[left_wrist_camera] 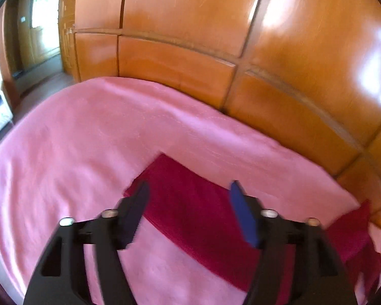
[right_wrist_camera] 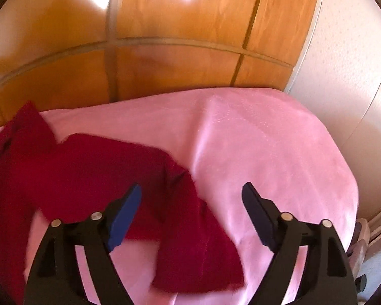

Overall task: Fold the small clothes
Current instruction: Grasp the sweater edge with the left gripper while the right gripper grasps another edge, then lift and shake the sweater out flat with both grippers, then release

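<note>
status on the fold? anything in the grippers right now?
Done: the dark red garment lies spread on the pink sheet, one sleeve stretched out flat. In hand: nothing. The left gripper and right gripper both hang open above it, holding no cloth. Left: no finished fold shows; sleeves and body remain to be folded.

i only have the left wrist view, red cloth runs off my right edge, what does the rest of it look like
Observer: In the right wrist view the red garment spreads wide on the pink sheet, with a sleeve bent down toward the camera.
Operator: is the right gripper holding any of it
Observer: No. The right gripper is open above it, nothing between its fingers.
Operator: what's past the sheet on that side
Observer: A pale wall stands beside the wooden panels, right of the sheet's corner.
</note>
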A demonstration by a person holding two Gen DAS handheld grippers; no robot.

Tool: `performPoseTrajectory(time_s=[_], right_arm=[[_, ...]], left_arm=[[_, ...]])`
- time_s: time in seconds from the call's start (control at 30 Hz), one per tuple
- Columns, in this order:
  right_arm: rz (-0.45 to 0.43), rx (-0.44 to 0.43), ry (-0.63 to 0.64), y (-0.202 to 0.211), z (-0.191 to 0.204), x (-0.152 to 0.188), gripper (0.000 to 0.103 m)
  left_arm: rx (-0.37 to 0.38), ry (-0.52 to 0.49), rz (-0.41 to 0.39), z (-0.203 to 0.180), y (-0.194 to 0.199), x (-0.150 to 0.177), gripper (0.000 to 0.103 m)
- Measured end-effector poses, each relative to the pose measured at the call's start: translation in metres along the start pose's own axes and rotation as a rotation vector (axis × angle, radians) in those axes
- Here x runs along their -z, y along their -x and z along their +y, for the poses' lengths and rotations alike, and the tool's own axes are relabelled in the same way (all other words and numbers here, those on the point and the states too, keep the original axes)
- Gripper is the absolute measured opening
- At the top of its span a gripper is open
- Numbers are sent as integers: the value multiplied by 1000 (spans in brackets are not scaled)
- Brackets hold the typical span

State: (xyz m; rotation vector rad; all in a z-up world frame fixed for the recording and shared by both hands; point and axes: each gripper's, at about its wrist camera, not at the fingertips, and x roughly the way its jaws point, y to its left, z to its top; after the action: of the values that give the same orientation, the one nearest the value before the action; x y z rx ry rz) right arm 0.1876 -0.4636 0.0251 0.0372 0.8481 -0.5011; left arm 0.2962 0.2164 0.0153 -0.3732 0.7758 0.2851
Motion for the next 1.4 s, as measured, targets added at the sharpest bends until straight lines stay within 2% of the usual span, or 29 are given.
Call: performPoseTrajectory(time_s=[0.07, 0.13, 0.2, 0.23, 0.27, 0.33, 0.37, 0.43, 0.47, 0.5, 0.53, 0.57, 0.6, 0.63, 0.8, 0.93, 1.0, 1.1, 1.17, 1.23, 1.27, 1.3, 1.33, 1.4], right_arm=[[41, -179, -22, 19, 10, 21, 88], [149, -418, -35, 33, 29, 54, 88], [223, -552, -26, 43, 47, 81, 88], [287, -646, -31, 48, 60, 101, 88], [332, -706, -37, 52, 69, 114, 88], [412, -834, -64, 59, 90, 141, 81], [435, -868, -66, 61, 98, 150, 79], [451, -867, -51, 64, 113, 165, 77], [455, -871, -52, 65, 118, 169, 70], [458, -877, -41, 68, 124, 173, 63], [456, -865, -7, 70, 132, 176, 45], [447, -836, 23, 71, 136, 176, 31], [435, -809, 46, 75, 140, 175, 24], [422, -801, 58, 81, 139, 172, 10], [267, -764, 109, 121, 103, 144, 8], [132, -692, 86, 162, 42, 121, 8], [107, -632, 83, 174, 17, 120, 7], [166, -578, 72, 161, 2, 140, 7], [233, -471, 115, 145, 5, 162, 0], [319, -436, 97, 120, -6, 178, 0], [339, -419, 90, 115, -8, 185, 0], [351, -393, 90, 110, -9, 189, 0], [358, -379, 86, 107, -9, 191, 3], [343, -384, 74, 104, -4, 188, 7]], left_arm=[[107, -25, 37, -2, 18, 31, 66], [220, -58, 90, -5, 33, 67, 66], [332, -94, 185, -9, 44, 111, 65], [388, -107, 234, -12, 48, 132, 62], [427, -118, 270, -14, 50, 147, 57], [498, -140, 338, -24, 56, 178, 56], [526, -146, 362, -30, 59, 193, 56], [549, -138, 391, -38, 58, 207, 56], [565, -123, 408, -41, 55, 214, 56], [591, -111, 428, -47, 53, 223, 56], [595, -118, 432, -53, 53, 229, 51], [592, -143, 430, -60, 52, 233, 28], [588, -175, 432, -67, 51, 236, 11], [574, -197, 429, -72, 48, 236, 11], [592, -223, 360, -66, 70, 208, 9], [616, -264, 293, -44, 114, 183, 9], [628, -278, 284, -32, 135, 178, 8], [616, -302, 302, -20, 147, 188, 8], [601, -318, 361, -20, 140, 205, 8], [567, -348, 407, -22, 132, 226, 9], [543, -342, 422, -20, 127, 233, 12], [528, -325, 433, -19, 122, 236, 23], [506, -289, 446, -12, 115, 236, 29], [472, -216, 414, 3, 112, 227, 52]])
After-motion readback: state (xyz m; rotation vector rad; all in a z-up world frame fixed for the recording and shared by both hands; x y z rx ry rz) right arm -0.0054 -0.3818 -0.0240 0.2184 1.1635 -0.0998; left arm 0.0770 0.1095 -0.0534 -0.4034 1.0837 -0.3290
